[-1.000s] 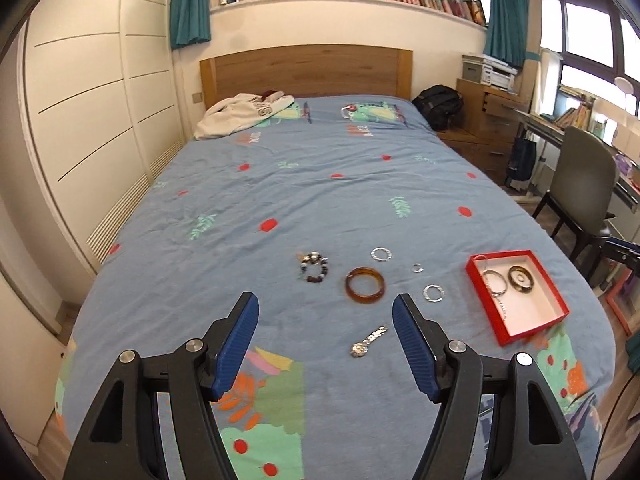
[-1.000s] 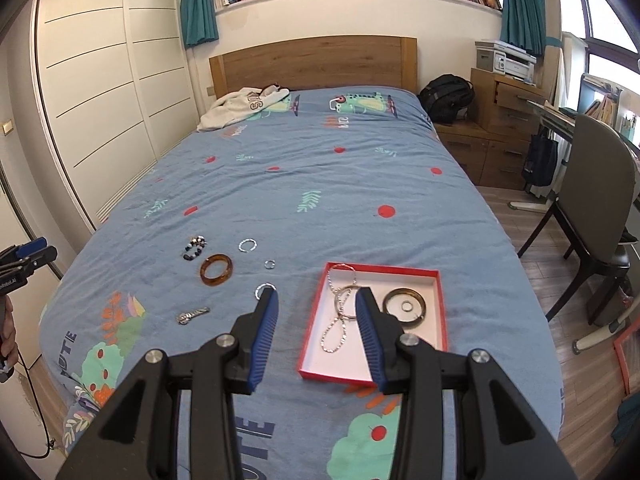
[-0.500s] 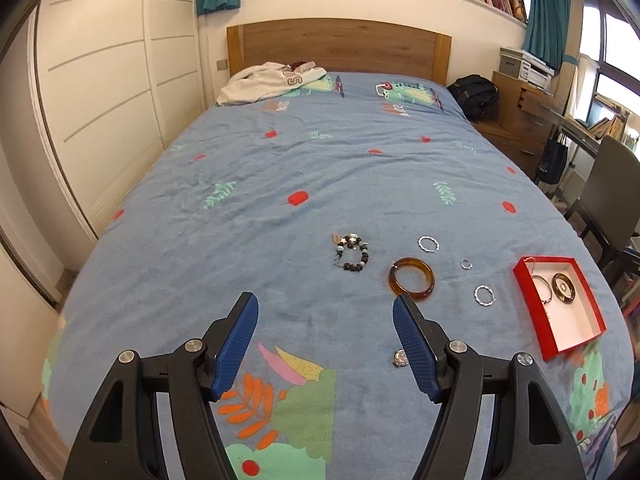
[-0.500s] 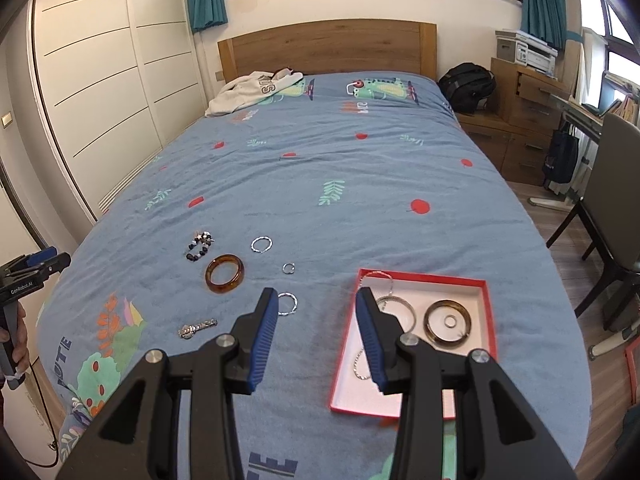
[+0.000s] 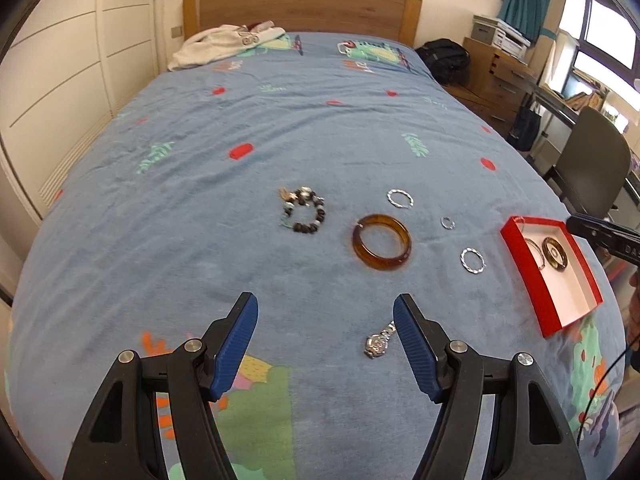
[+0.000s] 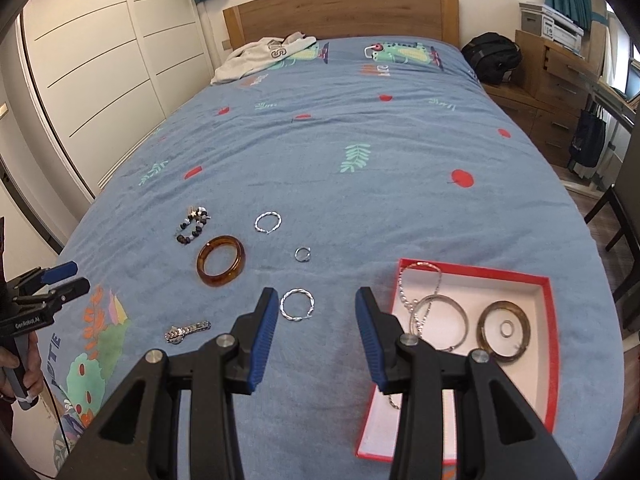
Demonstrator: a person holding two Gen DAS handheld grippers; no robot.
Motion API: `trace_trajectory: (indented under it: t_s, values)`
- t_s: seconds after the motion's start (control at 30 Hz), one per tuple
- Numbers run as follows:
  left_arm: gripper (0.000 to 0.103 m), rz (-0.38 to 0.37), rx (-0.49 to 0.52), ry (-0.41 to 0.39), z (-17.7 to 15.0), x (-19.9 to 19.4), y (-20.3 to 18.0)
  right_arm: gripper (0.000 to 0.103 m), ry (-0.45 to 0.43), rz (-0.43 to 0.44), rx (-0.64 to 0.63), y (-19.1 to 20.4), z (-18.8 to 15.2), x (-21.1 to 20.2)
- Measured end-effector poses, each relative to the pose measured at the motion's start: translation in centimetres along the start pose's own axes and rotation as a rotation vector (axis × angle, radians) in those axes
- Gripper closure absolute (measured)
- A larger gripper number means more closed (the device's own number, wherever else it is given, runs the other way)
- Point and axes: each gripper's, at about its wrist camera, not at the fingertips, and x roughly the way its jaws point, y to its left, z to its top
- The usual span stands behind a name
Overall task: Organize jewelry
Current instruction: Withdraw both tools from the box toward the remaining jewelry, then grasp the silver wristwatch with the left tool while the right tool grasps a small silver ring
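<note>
Loose jewelry lies on the blue bedspread: an amber bangle [image 5: 382, 242] [image 6: 220, 260], a beaded bracelet [image 5: 304, 210] [image 6: 193, 225], a silver watch [image 5: 378, 343] [image 6: 186, 331], two twisted silver hoops [image 6: 297, 305] [image 6: 268, 222] and a small ring [image 6: 303, 255]. The red box [image 6: 550, 320] [image 5: 520, 256] holds a chain, a silver bangle, a dark bangle and a ring. My left gripper [image 5: 326, 308] is open and empty, with the watch by its right finger. My right gripper [image 6: 316, 302] is open and empty, between the near hoop and the box.
A white garment [image 6: 264, 56] lies by the wooden headboard. A black bag [image 6: 494, 58], wooden drawers and a chair [image 5: 588, 168] stand right of the bed. White wardrobe doors line the left wall. A hand [image 6: 22, 372] grips the left tool's handle.
Both grippers have come down and closer to the bedspread, so the jewelry looks larger. The right gripper has shifted left, from over the box to the near hoop. Jaw openings are unchanged.
</note>
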Motion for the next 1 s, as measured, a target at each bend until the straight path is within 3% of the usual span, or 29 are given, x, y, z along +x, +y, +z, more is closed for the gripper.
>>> trace_trajectory:
  t_s: [0.5, 1.0]
  values:
    - [0.034, -0.100, 0.044, 0.088, -1.6, 5.7, -1.7, 0.064, 0.090, 0.050, 0.016, 0.8, -1.5, 6.4]
    - [0.034, -0.129, 0.039, 0.133, -2.2, 9.2, -1.8, 0.064, 0.129, 0.053, 0.009, 1.2, -0.7, 10.9]
